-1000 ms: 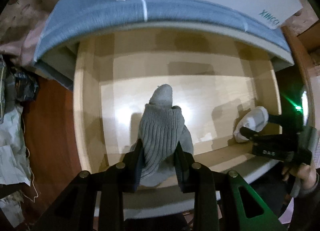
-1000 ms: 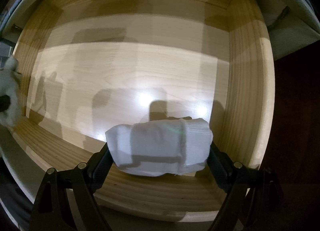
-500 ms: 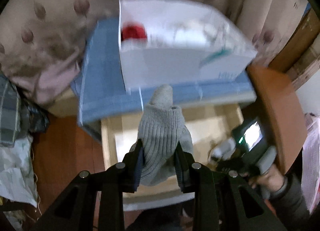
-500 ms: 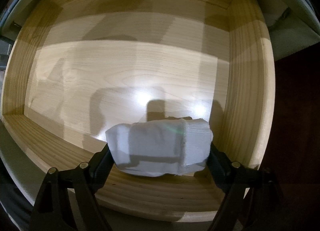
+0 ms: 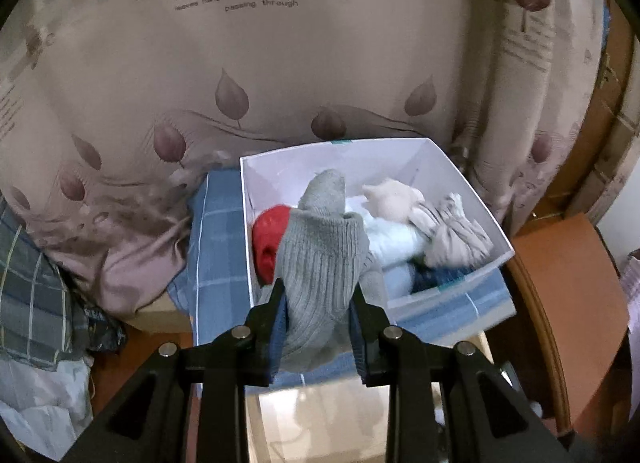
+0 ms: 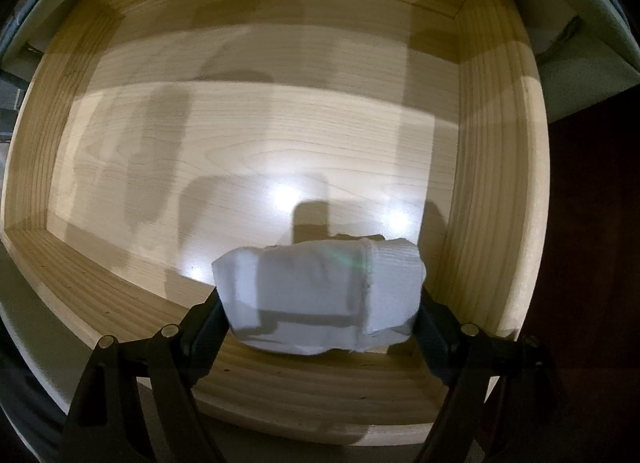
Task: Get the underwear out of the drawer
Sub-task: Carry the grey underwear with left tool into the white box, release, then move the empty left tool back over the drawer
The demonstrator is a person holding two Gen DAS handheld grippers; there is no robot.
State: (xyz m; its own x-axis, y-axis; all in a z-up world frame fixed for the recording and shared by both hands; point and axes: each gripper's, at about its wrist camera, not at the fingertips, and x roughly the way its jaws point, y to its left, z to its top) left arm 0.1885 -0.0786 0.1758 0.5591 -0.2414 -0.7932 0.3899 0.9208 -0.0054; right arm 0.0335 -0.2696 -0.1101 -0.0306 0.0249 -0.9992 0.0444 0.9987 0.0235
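Observation:
My left gripper (image 5: 318,303) is shut on a grey ribbed knit piece (image 5: 320,263) and holds it up in front of a white box (image 5: 460,179). The box holds several rolled garments, among them a red one (image 5: 268,239), a beige one (image 5: 394,199) and a white one (image 5: 394,239). My right gripper (image 6: 320,311) is shut on a white folded garment (image 6: 320,295) low inside the light wooden drawer (image 6: 496,183). The drawer's front part (image 5: 320,415) also shows under my left gripper.
The white box stands on a blue checked cloth (image 5: 216,247) above the drawer. A printed beige curtain (image 5: 280,63) hangs behind. Bundled fabrics and bags (image 5: 36,303) lie at the left. A brown wooden surface (image 5: 560,303) is at the right.
My left gripper has lifted the grey knit piece out of the drawer and up to the white box. My right gripper stays in the drawer, holding the white garment.

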